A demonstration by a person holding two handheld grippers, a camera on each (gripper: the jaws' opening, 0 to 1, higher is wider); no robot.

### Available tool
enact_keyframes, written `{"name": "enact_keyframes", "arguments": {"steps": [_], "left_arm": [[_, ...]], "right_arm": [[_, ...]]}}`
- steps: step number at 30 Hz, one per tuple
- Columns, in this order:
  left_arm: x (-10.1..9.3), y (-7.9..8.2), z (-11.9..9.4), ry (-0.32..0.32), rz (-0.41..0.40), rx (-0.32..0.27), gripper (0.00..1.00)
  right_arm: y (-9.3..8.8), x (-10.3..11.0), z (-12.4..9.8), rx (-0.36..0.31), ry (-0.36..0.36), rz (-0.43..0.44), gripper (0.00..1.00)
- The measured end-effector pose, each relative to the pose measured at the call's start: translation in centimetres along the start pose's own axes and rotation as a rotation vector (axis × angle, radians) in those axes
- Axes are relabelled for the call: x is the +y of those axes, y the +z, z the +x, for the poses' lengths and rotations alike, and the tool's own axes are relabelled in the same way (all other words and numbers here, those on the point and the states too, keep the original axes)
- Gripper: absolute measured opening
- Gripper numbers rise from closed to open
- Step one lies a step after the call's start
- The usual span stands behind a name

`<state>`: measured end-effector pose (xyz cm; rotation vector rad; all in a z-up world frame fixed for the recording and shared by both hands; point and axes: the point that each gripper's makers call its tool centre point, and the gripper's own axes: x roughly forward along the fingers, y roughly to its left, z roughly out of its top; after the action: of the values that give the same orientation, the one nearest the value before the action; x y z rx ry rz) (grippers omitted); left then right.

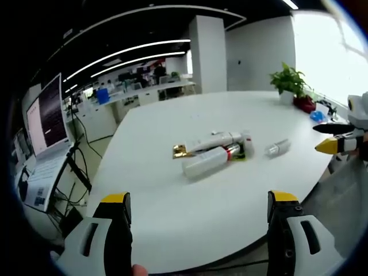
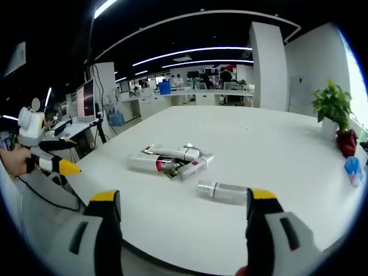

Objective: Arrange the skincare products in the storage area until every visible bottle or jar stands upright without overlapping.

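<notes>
Several skincare products lie on their sides in a loose pile in the middle of a white table [image 1: 172,218]. In the left gripper view I see a large white bottle [image 1: 204,163], a white tube [image 1: 215,140], a red-banded bottle [image 1: 233,151] and a gold packet [image 1: 183,151]. A small clear bottle [image 1: 278,148] lies apart to the right. My left gripper [image 1: 198,198] hangs open over the near table edge, well short of the pile. The right gripper view has the same pile [image 2: 172,160] and the clear bottle [image 2: 221,191], nearest to my open right gripper [image 2: 184,196]. Neither gripper holds anything.
A potted plant [image 1: 290,80] in a red pot and a small blue item [image 1: 317,115] stand at the table's far edge. A screen on a stand [image 1: 49,115] with cables is off the table's left side. Office desks and a pillar [image 1: 207,52] lie behind.
</notes>
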<state>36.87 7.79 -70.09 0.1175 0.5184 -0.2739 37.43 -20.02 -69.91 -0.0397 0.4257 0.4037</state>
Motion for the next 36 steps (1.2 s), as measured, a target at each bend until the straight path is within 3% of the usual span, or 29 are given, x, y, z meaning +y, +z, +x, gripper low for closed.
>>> {"name": "enact_keyframes", "arguments": {"steps": [11, 17, 22, 29, 36], "left_arm": [[-0.2, -0.6, 0.8, -0.021, 0.053, 0.054, 0.96], [0.8, -1.0, 1.3, -0.030, 0.016, 0.088, 0.96], [1.5, -1.4, 1.5, -0.034, 0.036, 0.115, 0.96], [0.9, -1.9, 2.4, -0.093, 0.088, 0.174, 0.95], [0.2, -1.0, 3.7, -0.153, 0.158, 0.193, 0.94]], "right_arm": [[0.0, -0.3, 0.1, 0.001, -0.006, 0.010, 0.91], [-0.1, -0.4, 0.1, 0.005, -0.013, 0.013, 0.91], [-0.1, -0.3, 0.2, 0.009, -0.009, 0.008, 0.90], [-0.1, -0.2, 0.3, 0.012, -0.008, 0.007, 0.90], [0.0, -0.4, 0.3, 0.006, -0.014, 0.021, 0.89]]}}
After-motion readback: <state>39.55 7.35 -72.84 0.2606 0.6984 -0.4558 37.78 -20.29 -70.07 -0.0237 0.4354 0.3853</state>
